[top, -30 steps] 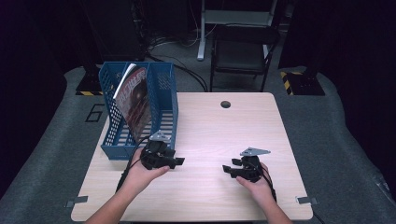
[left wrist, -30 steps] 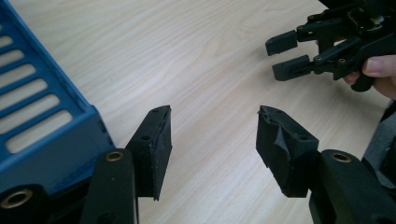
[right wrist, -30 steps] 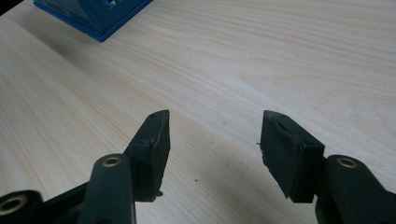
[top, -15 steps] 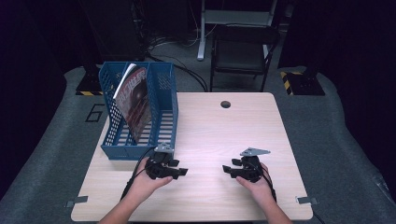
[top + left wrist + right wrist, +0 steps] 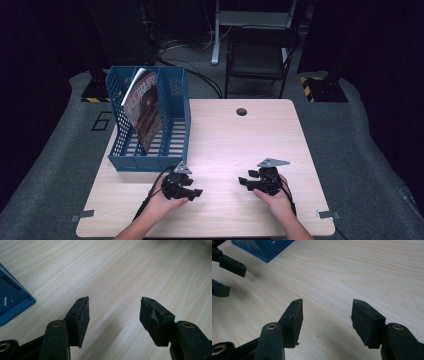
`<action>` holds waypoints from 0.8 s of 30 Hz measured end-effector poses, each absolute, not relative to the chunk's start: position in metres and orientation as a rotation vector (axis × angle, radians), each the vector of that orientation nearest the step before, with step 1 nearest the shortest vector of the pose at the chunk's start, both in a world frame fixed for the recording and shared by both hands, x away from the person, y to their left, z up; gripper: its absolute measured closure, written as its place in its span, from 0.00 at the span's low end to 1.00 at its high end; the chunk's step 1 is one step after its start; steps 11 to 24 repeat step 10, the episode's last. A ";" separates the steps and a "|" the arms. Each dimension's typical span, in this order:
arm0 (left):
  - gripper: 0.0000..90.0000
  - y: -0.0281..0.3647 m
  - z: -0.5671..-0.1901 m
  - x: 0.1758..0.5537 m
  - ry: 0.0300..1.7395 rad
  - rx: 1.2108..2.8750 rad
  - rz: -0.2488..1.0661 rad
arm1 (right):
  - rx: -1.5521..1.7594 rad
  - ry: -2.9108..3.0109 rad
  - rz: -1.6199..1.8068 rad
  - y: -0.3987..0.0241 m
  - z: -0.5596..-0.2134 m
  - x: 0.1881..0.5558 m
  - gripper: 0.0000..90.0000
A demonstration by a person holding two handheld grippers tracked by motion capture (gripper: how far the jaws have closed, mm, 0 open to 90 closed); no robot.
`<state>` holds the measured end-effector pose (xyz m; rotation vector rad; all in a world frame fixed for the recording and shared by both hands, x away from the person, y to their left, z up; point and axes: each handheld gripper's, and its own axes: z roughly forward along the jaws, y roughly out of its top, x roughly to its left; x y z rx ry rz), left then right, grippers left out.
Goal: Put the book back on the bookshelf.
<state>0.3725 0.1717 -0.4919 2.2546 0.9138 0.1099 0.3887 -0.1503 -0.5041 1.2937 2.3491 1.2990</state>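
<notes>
Wooden table (image 5: pixel 220 135) bears a blue rack (image 5: pixel 150 120) holding a magazine (image 5: pixel 145 107), while both claw views show jaws apart, empty.

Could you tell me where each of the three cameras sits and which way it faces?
High view: above the person's side, looking forward and down on the table, blue file rack and magazine; forearms, left gripper and right gripper show.
Left gripper view: rides the left gripper, looking along its open jaws at bare tabletop and the rack's corner.
Right gripper view: rides the right gripper, facing the left gripper and the rack.
Both gripper views share the rack.
</notes>
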 end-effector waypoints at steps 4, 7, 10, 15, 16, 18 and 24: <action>0.44 0.169 -0.496 0.372 0.899 2.255 0.129 | 1.290 2.347 1.300 -0.151 -0.504 0.389 0.47; 0.43 0.169 -0.498 0.373 0.876 2.276 0.146 | 1.290 2.345 1.294 -0.152 -0.504 0.389 0.47; 0.43 0.168 -0.499 0.372 0.881 2.277 0.159 | 1.293 2.347 1.296 -0.151 -0.504 0.389 0.47; 0.43 0.168 -0.499 0.372 0.881 2.277 0.159 | 1.293 2.347 1.296 -0.151 -0.504 0.389 0.47; 0.43 0.168 -0.499 0.372 0.881 2.277 0.159 | 1.293 2.347 1.296 -0.151 -0.504 0.389 0.47; 0.43 0.168 -0.499 0.372 0.881 2.277 0.159 | 1.293 2.347 1.296 -0.151 -0.504 0.389 0.47; 0.43 0.168 -0.499 0.372 0.881 2.277 0.159 | 1.293 2.347 1.296 -0.151 -0.504 0.389 0.47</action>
